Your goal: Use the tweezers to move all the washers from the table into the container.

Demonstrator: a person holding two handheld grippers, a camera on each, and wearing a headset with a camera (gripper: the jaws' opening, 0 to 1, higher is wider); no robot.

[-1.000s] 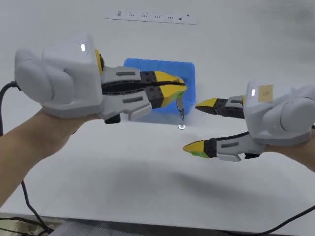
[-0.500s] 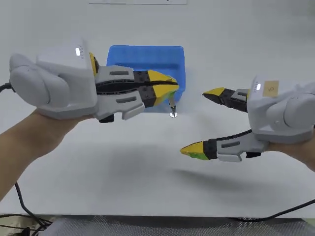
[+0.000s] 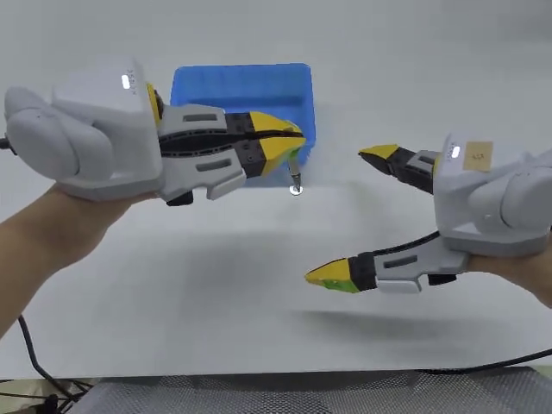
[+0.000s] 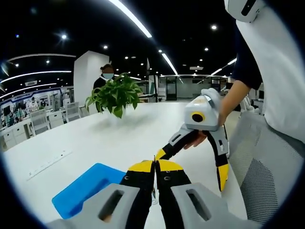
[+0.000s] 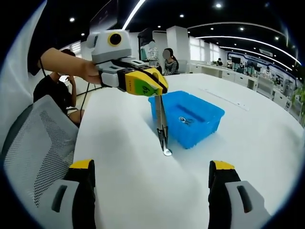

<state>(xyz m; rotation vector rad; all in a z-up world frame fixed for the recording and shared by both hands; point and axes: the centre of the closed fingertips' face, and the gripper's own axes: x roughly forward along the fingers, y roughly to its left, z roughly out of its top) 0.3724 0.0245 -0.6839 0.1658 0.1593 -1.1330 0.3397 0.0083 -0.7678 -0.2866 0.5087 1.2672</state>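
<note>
Pinching a washer (image 3: 296, 190) with the tweezers (image 3: 294, 172), just in front of the blue container (image 3: 241, 73)

The left gripper (image 3: 289, 142) has its jaws pressed together on the upper part of the tweezers, so the tweezers hang almost upright with the tips down, and I think this squeeze is also what closes the tips on the washer. The washer sits at the tips, just beside the near wall of the container; I cannot tell if it is on the white table (image 3: 216, 285) or a little above it. In the right gripper view, some small metal pieces (image 5: 185, 120), probably washers, lie inside the container. The right gripper (image 3: 336, 215) hovers to the side, its jaws spread wide and holding nothing, probably to leave the way free. The ring is thin and flat, so it may slip out when lifted over the wall.
</note>
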